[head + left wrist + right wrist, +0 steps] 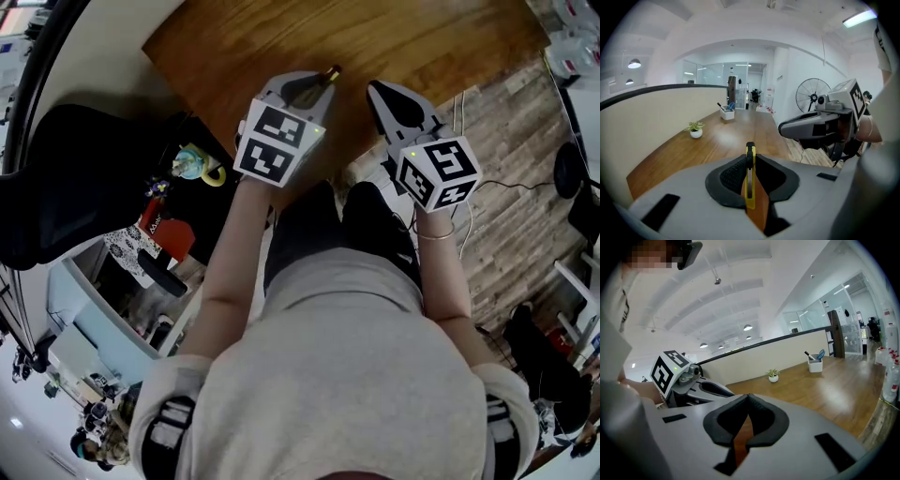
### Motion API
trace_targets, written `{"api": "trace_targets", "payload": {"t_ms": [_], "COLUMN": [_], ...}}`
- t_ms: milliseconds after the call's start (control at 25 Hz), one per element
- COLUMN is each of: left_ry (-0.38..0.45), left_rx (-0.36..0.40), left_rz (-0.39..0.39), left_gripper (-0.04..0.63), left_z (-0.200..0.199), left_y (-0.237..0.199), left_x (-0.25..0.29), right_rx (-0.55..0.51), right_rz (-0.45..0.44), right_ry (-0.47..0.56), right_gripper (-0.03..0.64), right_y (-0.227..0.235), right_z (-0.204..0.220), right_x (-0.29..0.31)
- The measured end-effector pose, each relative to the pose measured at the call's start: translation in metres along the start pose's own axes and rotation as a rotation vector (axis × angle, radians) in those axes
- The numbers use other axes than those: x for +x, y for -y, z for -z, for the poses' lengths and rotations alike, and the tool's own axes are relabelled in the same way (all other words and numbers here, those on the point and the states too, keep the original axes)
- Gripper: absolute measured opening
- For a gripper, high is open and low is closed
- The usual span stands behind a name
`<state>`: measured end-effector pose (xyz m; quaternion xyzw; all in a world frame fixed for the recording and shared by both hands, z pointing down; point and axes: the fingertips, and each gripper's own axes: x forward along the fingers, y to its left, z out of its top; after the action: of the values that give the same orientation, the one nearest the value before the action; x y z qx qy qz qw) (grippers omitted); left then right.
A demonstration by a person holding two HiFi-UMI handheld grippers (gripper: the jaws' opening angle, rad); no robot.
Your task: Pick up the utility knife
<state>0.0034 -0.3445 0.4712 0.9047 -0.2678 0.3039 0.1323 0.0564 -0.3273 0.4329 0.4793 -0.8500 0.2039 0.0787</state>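
The utility knife [749, 185] is yellow with a black end and stands edge-on between the black pads of my left gripper [750, 158], which is shut on it. From the head view the knife's dark tip [330, 71] pokes out past the left gripper [314, 84], held up over the near edge of the wooden table [412, 42]. My right gripper [392, 97] hangs beside it, to its right. In the right gripper view its jaws meet at the tips with nothing between them [748, 397]. Each gripper shows in the other's view: the right gripper [818, 126], the left gripper [691, 383].
A small potted plant [696, 130] and a white pen holder [726, 112] stand far down the long table. A standing fan [812, 96] is off to the right. A black chair [84, 178] and cluttered shelves [159, 234] sit on the left, and cables [506, 187] run across the plank floor.
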Motion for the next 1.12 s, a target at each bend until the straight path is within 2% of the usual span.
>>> {"api": "trace_targets", "payload": {"t_ms": [560, 760, 1120], "left_ry": [0.286, 0.386, 0.529], "left_rx": [-0.100, -0.100, -0.050], "left_rz": [-0.103, -0.115, -0.141], "left_gripper": [0.078, 0.078, 0.078], "left_z": [-0.075, -0.102, -0.134], "left_y": [-0.017, -0.016, -0.005], "left_x": [-0.078, -0.104, -0.135], "right_rx": [-0.155, -0.187, -0.260], "right_rz": [-0.062, -0.071, -0.095], "right_ry": [0.123, 0.179, 0.289], "right_gripper": [0.009, 0.009, 0.009], "right_y": [-0.036, -0.048, -0.062], "right_z": [-0.082, -0.109, -0.156], "right_x": [-0.007, -0.015, -0.033]}}
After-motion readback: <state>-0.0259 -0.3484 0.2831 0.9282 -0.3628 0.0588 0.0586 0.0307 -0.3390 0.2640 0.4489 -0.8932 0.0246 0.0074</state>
